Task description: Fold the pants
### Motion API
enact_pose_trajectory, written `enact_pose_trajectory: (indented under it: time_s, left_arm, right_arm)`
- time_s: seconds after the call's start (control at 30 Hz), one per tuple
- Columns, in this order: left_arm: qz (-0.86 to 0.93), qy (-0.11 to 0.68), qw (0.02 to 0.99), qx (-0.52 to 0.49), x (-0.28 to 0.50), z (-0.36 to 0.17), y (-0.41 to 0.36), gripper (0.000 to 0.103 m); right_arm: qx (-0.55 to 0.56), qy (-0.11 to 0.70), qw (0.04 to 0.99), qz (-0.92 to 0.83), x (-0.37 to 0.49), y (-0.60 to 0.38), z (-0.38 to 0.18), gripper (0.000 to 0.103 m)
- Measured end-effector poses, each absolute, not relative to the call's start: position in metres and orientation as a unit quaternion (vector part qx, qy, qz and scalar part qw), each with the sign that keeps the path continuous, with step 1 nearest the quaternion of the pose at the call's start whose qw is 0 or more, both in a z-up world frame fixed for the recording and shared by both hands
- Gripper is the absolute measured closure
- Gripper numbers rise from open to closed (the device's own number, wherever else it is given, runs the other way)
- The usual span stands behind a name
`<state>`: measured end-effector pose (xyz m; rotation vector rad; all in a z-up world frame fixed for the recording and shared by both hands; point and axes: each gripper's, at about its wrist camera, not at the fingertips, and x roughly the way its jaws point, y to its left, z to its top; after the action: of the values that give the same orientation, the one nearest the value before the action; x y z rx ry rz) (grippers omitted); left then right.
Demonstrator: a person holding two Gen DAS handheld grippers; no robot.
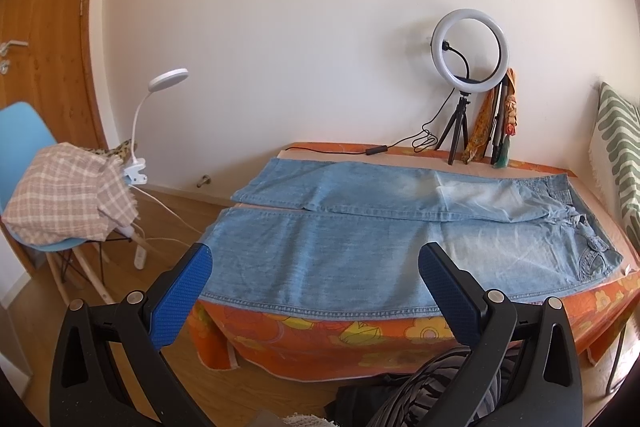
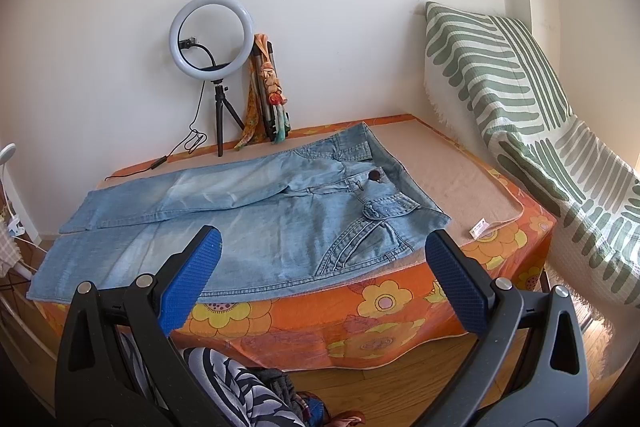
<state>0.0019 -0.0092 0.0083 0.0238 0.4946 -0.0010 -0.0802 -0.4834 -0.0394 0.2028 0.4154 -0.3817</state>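
Light blue denim pants (image 1: 360,235) lie spread flat on a table with an orange flowered cloth (image 1: 360,343), both legs side by side pointing left, waist at the right. They also show in the right wrist view (image 2: 260,223), with the waistband, dark button and front pocket at the right. My left gripper (image 1: 316,287) is open and empty, held in front of the near leg's lower edge. My right gripper (image 2: 324,267) is open and empty, held in front of the near edge by the hip and pocket. Neither touches the pants.
A ring light on a tripod (image 1: 466,67) and a folded tripod with scarves (image 1: 502,119) stand at the table's back by the wall, its cable (image 1: 360,150) trailing behind the pants. A blue chair with checked cloth (image 1: 68,199) and clip lamp (image 1: 160,95) stand left. A green striped cushion (image 2: 520,115) leans right.
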Motion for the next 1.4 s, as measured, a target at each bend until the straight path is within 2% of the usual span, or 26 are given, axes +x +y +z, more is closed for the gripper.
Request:
enact_pose_trajectory:
  time_s: [0.93, 1.17, 1.4]
  left_arm:
    - [0.003, 0.25, 0.968, 0.025, 0.005, 0.003, -0.007, 0.0]
    - [0.004, 0.272, 0.962, 0.007, 0.012, -0.006, 0.006, 0.0]
    - [0.016, 0.28, 0.959, 0.039, 0.031, -0.009, 0.014, 0.0]
  right_arm:
    - [0.1, 0.207, 0.956, -0.185, -0.076, -0.488, -0.041, 0.0]
    - [0.093, 0.207, 0.959, -0.169, -0.064, -0.478, -0.035, 0.0]
    - [0.066, 0.211, 0.967, -0.125, -0.037, -0.472, -0.026, 0.0]
